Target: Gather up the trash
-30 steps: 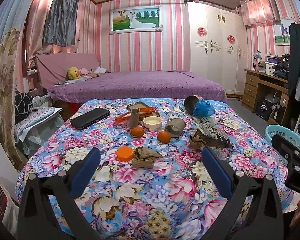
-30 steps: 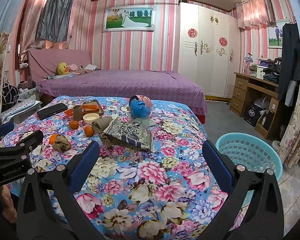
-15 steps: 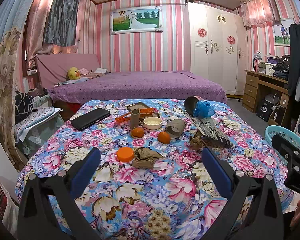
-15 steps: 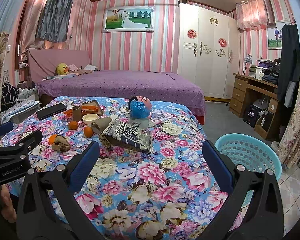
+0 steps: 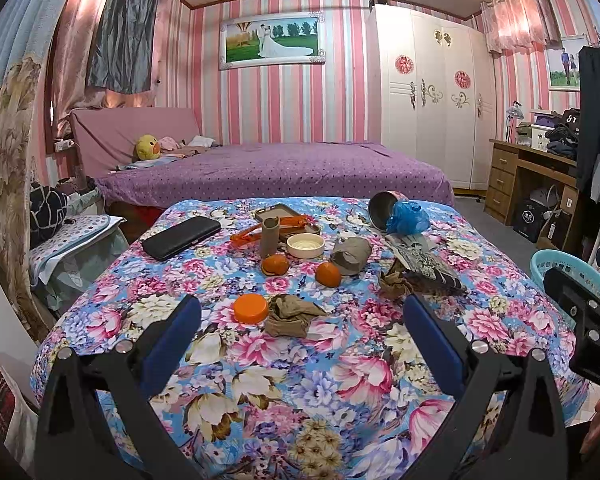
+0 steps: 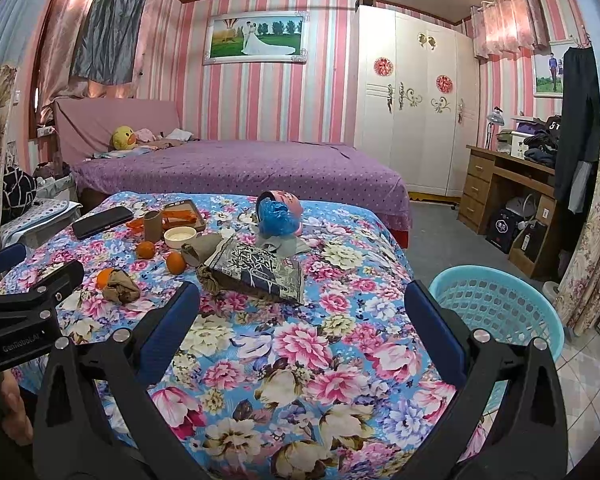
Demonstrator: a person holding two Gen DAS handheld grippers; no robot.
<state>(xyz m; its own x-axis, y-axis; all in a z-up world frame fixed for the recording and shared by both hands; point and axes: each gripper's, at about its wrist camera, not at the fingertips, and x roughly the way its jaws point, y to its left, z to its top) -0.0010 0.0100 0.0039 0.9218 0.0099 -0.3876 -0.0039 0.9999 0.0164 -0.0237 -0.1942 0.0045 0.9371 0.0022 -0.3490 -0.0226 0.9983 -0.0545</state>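
no movement since before: both claws [image 5: 302, 322] [image 6: 302, 314] agape, empty, above glossy floral tablecloth [image 5: 300, 380], crumpled brown paper [image 5: 290, 314]

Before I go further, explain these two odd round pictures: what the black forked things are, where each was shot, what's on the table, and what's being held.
No robot here: a person carries hand-held tongs, each with a wide-angle camera looking along its two blue-padded fingers. One picture comes from the left tongs, the other from the right tongs; each also glimpses the other at its edge. Both are open and hold nothing. On the round table with the floral cloth lie a crumpled brown paper wad, an orange round plastic lid, two oranges, a white bowl, a black phone, a patterned black-and-white bag and a blue plastic bag. The turquoise plastic basket beside the table looks meant for trash.
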